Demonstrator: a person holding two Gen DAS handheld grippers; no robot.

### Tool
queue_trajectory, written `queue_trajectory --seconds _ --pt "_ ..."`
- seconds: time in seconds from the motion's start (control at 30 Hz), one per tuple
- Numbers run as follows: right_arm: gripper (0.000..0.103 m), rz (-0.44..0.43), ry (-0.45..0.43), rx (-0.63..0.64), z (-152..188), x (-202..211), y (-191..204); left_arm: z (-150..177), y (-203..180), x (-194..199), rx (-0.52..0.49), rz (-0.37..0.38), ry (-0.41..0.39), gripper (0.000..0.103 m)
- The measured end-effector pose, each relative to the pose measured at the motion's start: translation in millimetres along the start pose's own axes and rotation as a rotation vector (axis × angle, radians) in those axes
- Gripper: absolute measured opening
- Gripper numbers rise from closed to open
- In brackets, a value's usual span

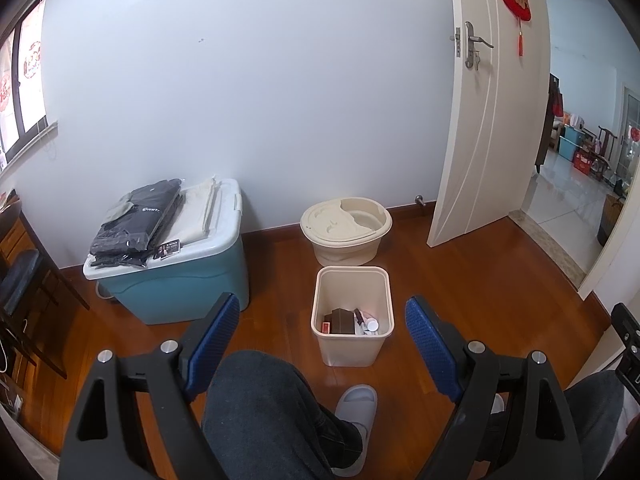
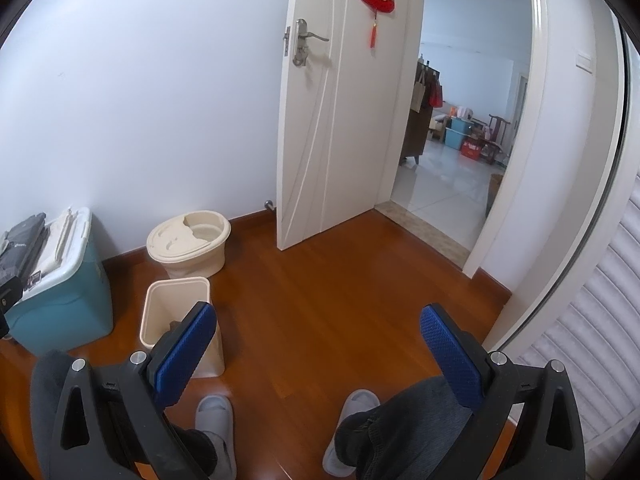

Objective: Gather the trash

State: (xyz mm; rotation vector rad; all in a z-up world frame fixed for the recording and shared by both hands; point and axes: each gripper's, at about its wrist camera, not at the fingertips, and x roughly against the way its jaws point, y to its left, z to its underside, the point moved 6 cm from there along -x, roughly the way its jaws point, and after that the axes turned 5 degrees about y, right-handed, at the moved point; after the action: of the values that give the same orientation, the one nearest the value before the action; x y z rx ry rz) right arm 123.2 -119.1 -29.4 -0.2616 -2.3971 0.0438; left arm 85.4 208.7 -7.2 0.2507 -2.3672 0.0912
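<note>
- Cream trash bin [image 1: 352,312] stands on the wooden floor [image 1: 480,280], holding a brown box [image 1: 340,320] and small litter.
- Left gripper [image 1: 322,344] gapes wide, holding nothing.
- Right gripper [image 2: 320,356] likewise spread, empty, bin [image 2: 176,308] by its left finger.

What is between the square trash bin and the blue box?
Just bare wooden floor lies between the trash bin and the blue storage box, seen in the left wrist view.

Bare floor [image 2: 340,300] lies right of the trash bin [image 1: 352,316]; the blue storage box [image 1: 176,280] crowds its left.
</note>
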Motion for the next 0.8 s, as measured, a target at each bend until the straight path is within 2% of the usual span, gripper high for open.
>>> queue_trajectory --seconds 0.8 --pt "0.102 0.015 0.0 0.0 2.7 -3.1 -2.3 -3.5 -2.8 -3.1 -0.006 -0.007 0.002 0.085"
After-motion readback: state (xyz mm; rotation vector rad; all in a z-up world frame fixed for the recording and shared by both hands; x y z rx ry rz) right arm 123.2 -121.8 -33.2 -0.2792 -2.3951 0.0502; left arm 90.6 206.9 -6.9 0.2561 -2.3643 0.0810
